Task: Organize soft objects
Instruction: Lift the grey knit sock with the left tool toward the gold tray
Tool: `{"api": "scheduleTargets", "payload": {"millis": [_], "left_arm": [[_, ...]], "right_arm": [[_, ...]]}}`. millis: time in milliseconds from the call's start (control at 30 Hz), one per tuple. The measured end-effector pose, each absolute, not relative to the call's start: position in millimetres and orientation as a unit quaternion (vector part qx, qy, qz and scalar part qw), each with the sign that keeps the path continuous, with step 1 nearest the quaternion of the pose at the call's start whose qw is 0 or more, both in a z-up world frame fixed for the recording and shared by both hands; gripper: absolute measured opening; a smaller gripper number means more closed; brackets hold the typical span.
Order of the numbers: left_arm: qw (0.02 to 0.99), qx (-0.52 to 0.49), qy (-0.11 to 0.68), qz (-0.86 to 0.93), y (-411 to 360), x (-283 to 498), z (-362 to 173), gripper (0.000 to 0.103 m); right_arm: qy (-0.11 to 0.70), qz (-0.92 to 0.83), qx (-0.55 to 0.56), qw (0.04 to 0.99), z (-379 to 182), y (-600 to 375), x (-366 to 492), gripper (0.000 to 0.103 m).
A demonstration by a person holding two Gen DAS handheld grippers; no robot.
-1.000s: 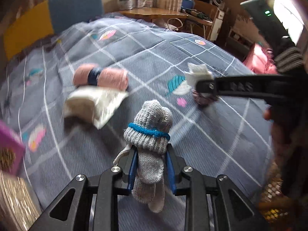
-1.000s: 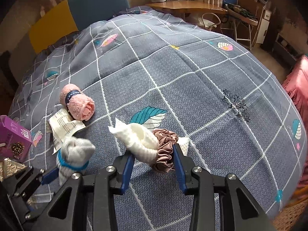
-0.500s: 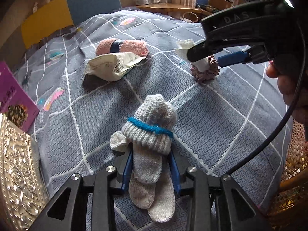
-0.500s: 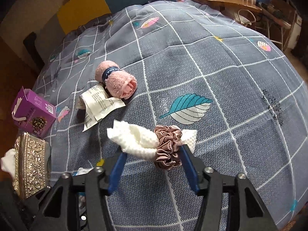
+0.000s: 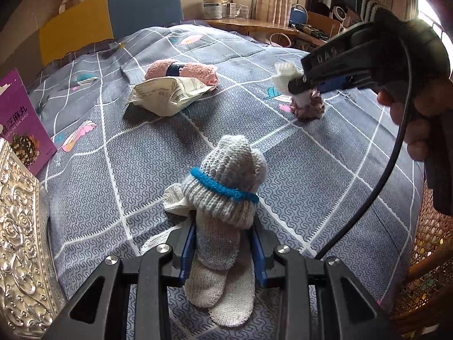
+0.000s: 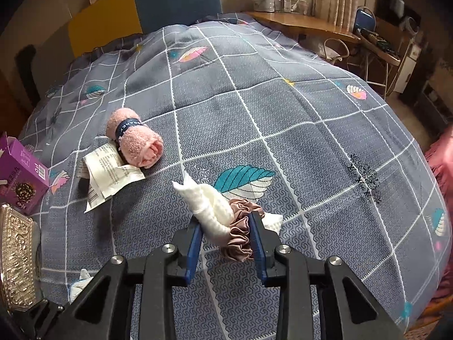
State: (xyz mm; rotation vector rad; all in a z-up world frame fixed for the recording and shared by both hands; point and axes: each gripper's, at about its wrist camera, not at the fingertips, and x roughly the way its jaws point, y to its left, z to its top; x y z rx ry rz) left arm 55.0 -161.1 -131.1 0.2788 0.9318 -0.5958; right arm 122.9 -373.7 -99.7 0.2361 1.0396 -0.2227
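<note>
A grey knitted sock bundle (image 5: 226, 175) with a blue band lies on the grey checked bedspread (image 5: 141, 170). My left gripper (image 5: 223, 243) is open around its loose ends, and the pads are not squeezing it. In the right wrist view, a white cloth (image 6: 203, 201) ringed by a mauve scrunchie (image 6: 240, 226) sits between the pads of my right gripper (image 6: 225, 226). Its jaws are closing and press on that bundle. The left wrist view shows the right gripper (image 5: 308, 87) at the right, held by a hand (image 5: 419, 119).
A rolled pink towel (image 6: 136, 141) with a dark band lies beside a white paper packet (image 6: 107, 172). At the left edge of the bed are a purple box (image 6: 19, 170) and an embossed metal box (image 6: 17, 255). A wicker seat (image 5: 424, 283) stands at the right of the bed.
My left gripper came down with the socks onto the bedspread and its jaws widened. My right gripper's jaws spread around the cloth and scrunchie, then closed on them again.
</note>
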Motion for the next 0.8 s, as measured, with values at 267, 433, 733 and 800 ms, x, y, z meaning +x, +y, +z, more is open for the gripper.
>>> {"api": "scheduleTargets", "payload": {"millis": [267, 433, 733, 800], "left_arm": [[0.841, 0.134, 0.446, -0.277, -161.6, 58.5, -130.1, 0.030], [0.834, 0.099, 0.461, -0.285, -158.7, 70.9, -107.5, 0.024], [0.848, 0.020, 0.451, -0.277, -139.6, 131.5, -13.2, 0.024], [0.860, 0.006, 0.442, -0.252, -121.0, 153.4, 7.9, 0.024]], "right_arm": [[0.508, -0.106, 0.112, 0.848, -105.0, -369.0, 124.1, 0.032], [0.511, -0.109, 0.122, 0.844, -105.9, -372.1, 124.0, 0.035], [0.512, -0.113, 0.065, 0.849, -106.6, -357.5, 124.9, 0.034], [0.512, -0.113, 0.051, 0.850, -106.8, -355.0, 125.3, 0.034]]}}
